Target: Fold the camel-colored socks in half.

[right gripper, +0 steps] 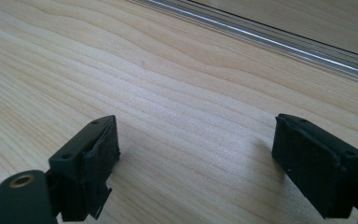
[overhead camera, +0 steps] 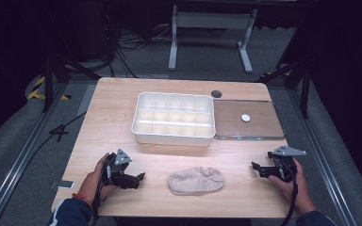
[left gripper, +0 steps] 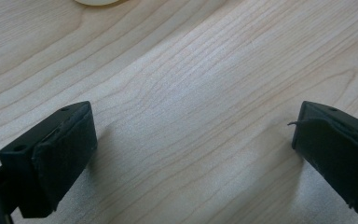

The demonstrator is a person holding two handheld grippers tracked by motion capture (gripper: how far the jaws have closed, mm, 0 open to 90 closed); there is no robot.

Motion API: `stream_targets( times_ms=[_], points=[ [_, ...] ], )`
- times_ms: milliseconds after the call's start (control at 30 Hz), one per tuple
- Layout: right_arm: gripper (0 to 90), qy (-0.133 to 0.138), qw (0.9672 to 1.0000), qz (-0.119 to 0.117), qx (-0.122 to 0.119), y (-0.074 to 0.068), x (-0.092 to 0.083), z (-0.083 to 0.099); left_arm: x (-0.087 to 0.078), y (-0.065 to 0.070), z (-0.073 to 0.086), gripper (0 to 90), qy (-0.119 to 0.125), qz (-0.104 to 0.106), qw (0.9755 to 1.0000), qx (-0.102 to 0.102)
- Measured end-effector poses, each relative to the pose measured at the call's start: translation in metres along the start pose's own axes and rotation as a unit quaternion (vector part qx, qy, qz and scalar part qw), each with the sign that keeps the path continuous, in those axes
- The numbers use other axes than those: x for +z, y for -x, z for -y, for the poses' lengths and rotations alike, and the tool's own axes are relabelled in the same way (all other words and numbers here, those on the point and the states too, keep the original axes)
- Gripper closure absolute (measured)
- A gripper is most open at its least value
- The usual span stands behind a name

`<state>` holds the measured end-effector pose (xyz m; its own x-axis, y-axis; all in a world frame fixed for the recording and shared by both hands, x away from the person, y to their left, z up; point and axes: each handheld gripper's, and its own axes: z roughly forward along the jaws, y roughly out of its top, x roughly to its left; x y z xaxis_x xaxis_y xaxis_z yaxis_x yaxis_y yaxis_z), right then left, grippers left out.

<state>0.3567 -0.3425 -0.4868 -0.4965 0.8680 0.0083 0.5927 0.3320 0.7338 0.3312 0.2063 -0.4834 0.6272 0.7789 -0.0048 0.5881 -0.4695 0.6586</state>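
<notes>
Two grippers rest low on the wooden table (overhead camera: 113,94), one in each of my hands, and between them lies a beige sock (overhead camera: 196,181). Starting at the left: my left hand (overhead camera: 95,181) comes in from the bottom edge and holds the left gripper (overhead camera: 140,178), whose jaws point toward the sock from just beside its heel end, near it but not touching. In the left gripper view my two black pads stand wide apart with nothing but bare wood grain between them, and a pale rounded edge peeks in at the very top of that view; I cannot tell what it belongs to.

Moving to the middle, the sock lies flat on its side near the front edge of the table, its opening turned toward the right. Behind it, farther from me, sits a white compartment tray (overhead camera: 173,134) divided into many small square cells. Just to the right of that tray, touching or nearly touching its side, lies a clear flat lid (overhead camera: 264,127) with a small white round piece (overhead camera: 245,118) on it, and a dark round disc (overhead camera: 216,93) sits on the table just behind the lid's corner.

At the right, my right hand (overhead camera: 296,183) holds the right gripper (overhead camera: 256,167), well apart from the sock, jaws pointing left. In the right gripper view its pads also stand wide, empty over bare wood, with the lid's clear edge (right gripper: 261,37) running across the top.
</notes>
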Motion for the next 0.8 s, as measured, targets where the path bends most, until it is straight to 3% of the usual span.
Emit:
stream_targets(
  times_ms=[167,267,800],
  points=[
    [15.0,0.0,1.0,0.0,0.0,0.0,0.0,0.0,0.0001,-0.0015,-0.0001,0.1,0.001,-0.001,1.0,0.007],
    [15.1,0.0,1.0,-0.002,-0.001,0.0003,0.0003,-0.0003,0.0001,-0.0007,0.0003,0.0,-0.001,0.004,1.0,0.0],
    [17.4,0.0,0.9999,-0.008,-0.007,0.0021,0.0,-0.0005,-0.0008,-0.0087,0.0013,0.2,0.0,0.026,0.9992,0.03]
  ],
)
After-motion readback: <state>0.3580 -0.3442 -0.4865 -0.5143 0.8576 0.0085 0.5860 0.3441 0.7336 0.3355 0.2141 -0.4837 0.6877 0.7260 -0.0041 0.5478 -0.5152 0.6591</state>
